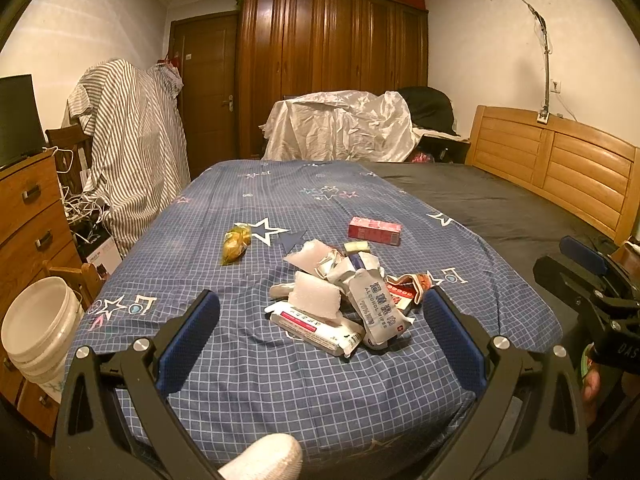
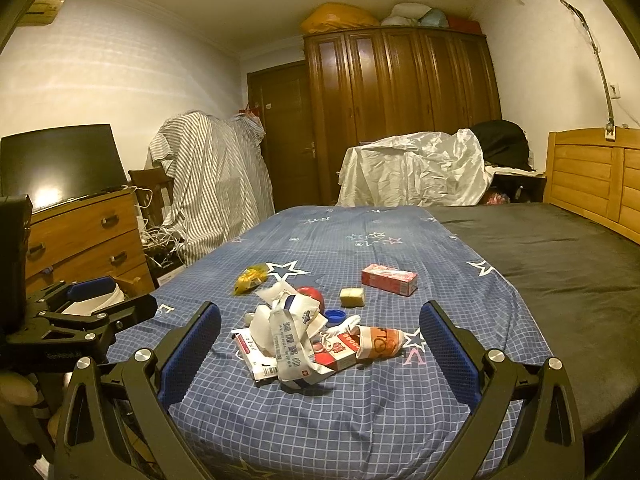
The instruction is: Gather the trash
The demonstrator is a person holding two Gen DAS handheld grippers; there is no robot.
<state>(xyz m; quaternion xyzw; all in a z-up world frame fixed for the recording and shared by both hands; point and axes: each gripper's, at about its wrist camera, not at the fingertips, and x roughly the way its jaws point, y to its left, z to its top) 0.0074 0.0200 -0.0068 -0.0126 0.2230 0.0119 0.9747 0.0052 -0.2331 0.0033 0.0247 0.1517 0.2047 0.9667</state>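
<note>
A pile of trash [image 1: 340, 300] lies on the blue checked bedspread [image 1: 240, 360]: wipe packets, white foam pieces, crumpled wrappers. It also shows in the right wrist view [image 2: 292, 344]. A pink box [image 1: 374, 230] [image 2: 389, 279], a yellow wrapper [image 1: 236, 244] [image 2: 250, 278] and a pale yellow block [image 2: 352, 297] lie apart behind it. My left gripper [image 1: 320, 320] is open and empty, jaws wide either side of the pile, in front of it. My right gripper [image 2: 320, 328] is open and empty, likewise in front of the pile.
A white bucket [image 1: 38, 328] stands on the floor left of the bed. A wooden dresser [image 2: 88, 236] with a monitor is at the left. A wooden headboard [image 1: 560, 160] is at the right. Covered furniture [image 1: 340, 128] and a wardrobe stand behind.
</note>
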